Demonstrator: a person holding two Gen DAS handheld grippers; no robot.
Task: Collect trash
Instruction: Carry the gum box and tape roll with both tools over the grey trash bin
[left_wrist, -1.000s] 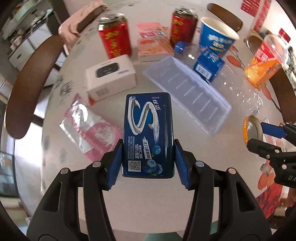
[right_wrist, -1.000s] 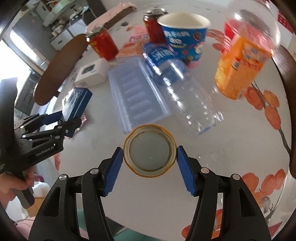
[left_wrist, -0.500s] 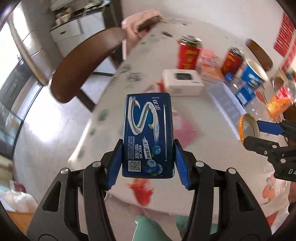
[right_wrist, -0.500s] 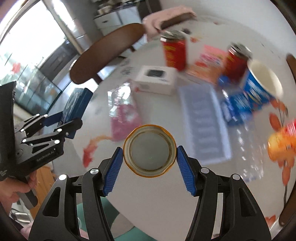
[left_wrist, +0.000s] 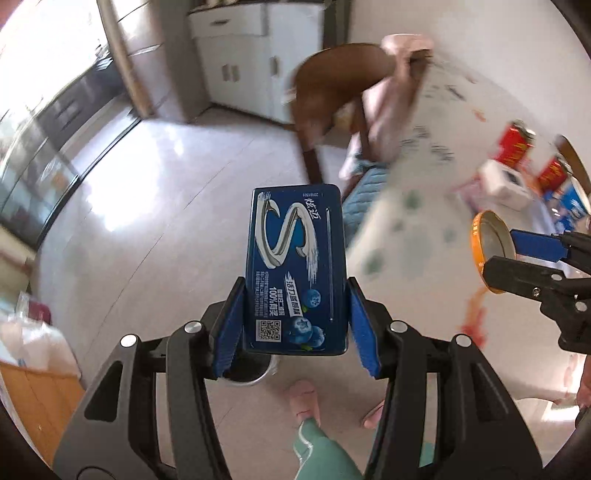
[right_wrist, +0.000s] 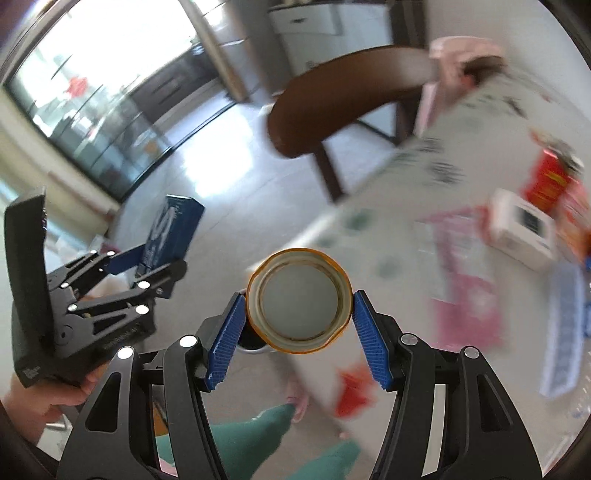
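In the left wrist view the left gripper (left_wrist: 295, 317) has its jaws closed on a blue gum box (left_wrist: 295, 266), pinched across its two long sides near the lower end, so most of the box stands out past the blue pads (left_wrist: 229, 326). It hangs over pale floor, clear of the desk (left_wrist: 424, 206) at the right. The box looks like light, stiff card or thin tin with a glossy face: it should take a firm squeeze, but that smooth skin could slip, so the hold on the narrow edges is the sound place. Just under the box shows the rim of what may be a metal bin (left_wrist: 255, 376), though it is mostly hidden. At the right edge the right gripper (left_wrist: 517, 258) carries an orange-rimmed jar (left_wrist: 491, 247). In the right wrist view the right gripper (right_wrist: 299, 317) has its jaws pressed on opposite sides of that jar (right_wrist: 299, 299), open mouth toward the camera, held off the desk (right_wrist: 424, 192) edge above the floor. It reads as thin-walled and light, round and slick, so it can roll between the pads (right_wrist: 373, 350) unless gripped across its full width. The left gripper (right_wrist: 147, 266) with the box (right_wrist: 173, 229) is at the left, and red cans (right_wrist: 550, 181) and a white box (right_wrist: 521, 229) lie blurred on the desk.
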